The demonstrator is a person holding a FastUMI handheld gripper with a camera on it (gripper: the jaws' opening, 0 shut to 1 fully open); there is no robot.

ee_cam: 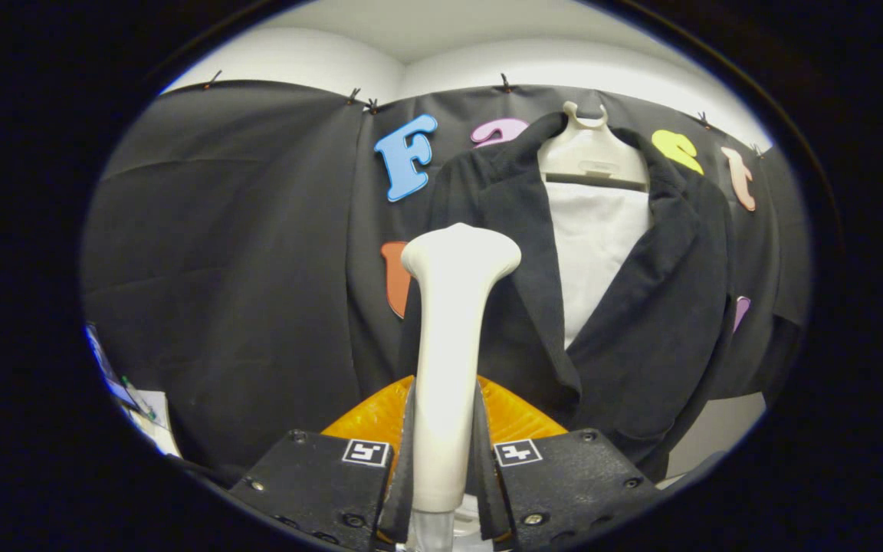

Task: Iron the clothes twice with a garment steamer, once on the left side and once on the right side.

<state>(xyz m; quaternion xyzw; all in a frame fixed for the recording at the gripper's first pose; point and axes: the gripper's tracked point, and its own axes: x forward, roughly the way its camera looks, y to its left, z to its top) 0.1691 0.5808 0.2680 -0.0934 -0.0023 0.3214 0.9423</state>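
Clamped between both fingers of the gripper, a garment steamer stands upright, its head just before a black jacket on a hanger.

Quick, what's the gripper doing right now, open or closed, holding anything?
Gripper: closed, both fingers pressing on the handle of the garment steamer, its head raised in front of the hanging jacket.

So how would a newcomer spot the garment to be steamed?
Look at the black cloth wall. A dark jacket hangs there on a pale hanger, beyond the gripper, which grips the white steamer. Its open lapels show a white lining, unlike the flat cloth.
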